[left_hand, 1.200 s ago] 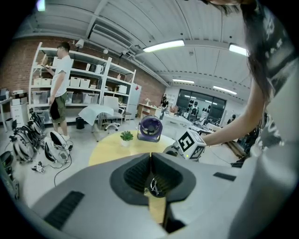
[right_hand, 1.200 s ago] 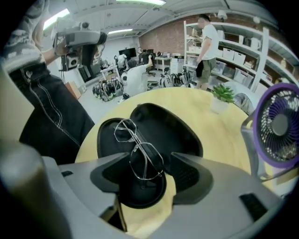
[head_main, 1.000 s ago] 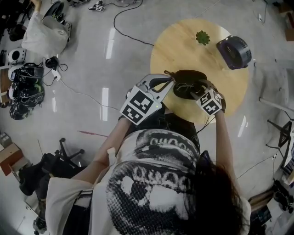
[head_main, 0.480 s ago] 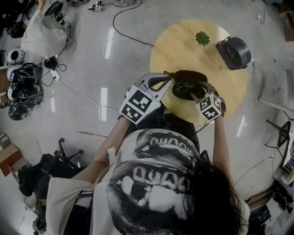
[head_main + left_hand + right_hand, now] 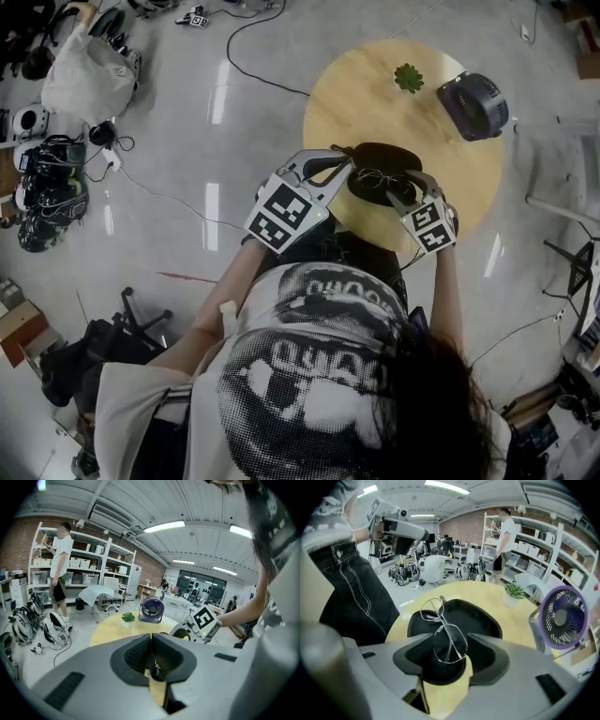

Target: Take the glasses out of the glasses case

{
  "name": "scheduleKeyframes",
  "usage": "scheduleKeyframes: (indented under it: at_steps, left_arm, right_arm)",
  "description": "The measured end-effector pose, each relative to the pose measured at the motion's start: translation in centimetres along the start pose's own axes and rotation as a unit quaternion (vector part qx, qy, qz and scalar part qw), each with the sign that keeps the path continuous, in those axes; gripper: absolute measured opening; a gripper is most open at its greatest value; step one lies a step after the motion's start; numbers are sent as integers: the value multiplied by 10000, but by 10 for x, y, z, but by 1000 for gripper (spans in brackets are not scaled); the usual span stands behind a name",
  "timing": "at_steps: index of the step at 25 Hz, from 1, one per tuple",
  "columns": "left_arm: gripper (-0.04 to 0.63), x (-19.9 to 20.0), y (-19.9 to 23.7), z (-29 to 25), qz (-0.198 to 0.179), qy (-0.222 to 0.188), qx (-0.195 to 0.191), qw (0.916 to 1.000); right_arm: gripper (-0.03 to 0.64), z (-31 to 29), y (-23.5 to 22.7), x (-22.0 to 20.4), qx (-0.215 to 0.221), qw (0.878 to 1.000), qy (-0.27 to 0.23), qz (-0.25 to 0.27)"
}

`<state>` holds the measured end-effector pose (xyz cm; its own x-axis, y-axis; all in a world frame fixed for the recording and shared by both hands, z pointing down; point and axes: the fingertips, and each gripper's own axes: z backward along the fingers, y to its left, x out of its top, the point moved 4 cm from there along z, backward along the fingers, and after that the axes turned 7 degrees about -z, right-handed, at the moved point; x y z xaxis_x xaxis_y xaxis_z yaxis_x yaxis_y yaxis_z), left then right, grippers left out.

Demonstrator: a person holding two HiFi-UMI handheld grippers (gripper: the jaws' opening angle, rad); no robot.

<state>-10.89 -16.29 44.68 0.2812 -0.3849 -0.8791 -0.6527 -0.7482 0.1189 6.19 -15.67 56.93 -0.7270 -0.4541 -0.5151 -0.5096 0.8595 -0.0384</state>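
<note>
The black glasses case (image 5: 394, 156) lies open on the round wooden table (image 5: 375, 94), near its front edge. My left gripper (image 5: 339, 159) stays at the case's left end, jaws shut on the small zipper pull (image 5: 154, 666). My right gripper (image 5: 398, 189) is over the case's right half, and its jaws have just been closing. The thin metal glasses (image 5: 449, 641) stand tilted up between them. One lens is pinched between the pads, and the other lens (image 5: 432, 609) juts out above the case's dark lining (image 5: 476, 616).
A purple desk fan (image 5: 473, 105) and a small green plant (image 5: 409, 77) stand at the far side of the table. Cables, helmets and bags lie on the floor at the left. A person stands by shelves in the background.
My right gripper has closed on the glasses and drawn slightly up and back toward the table's near edge. The glasses now tilt up from the case. The left gripper has not moved.
</note>
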Motion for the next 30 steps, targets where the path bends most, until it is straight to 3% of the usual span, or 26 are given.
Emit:
scheduleKeyframes:
  at_steps: [9, 14, 30]
  left_arm:
    - [15, -3, -2, -4, 15, 81, -351, 9993]
    - [15, -11, 0, -8, -17, 148, -508, 9986]
    - [15, -9, -25, -12, -241, 107, -778, 9966]
  right_arm:
    - [229, 25, 11, 17, -121, 9961, -447, -751]
    - [229, 42, 10, 26, -326, 9881, -867, -1232]
    - [229, 72, 37, 27, -773, 9791, -1237, -1419]
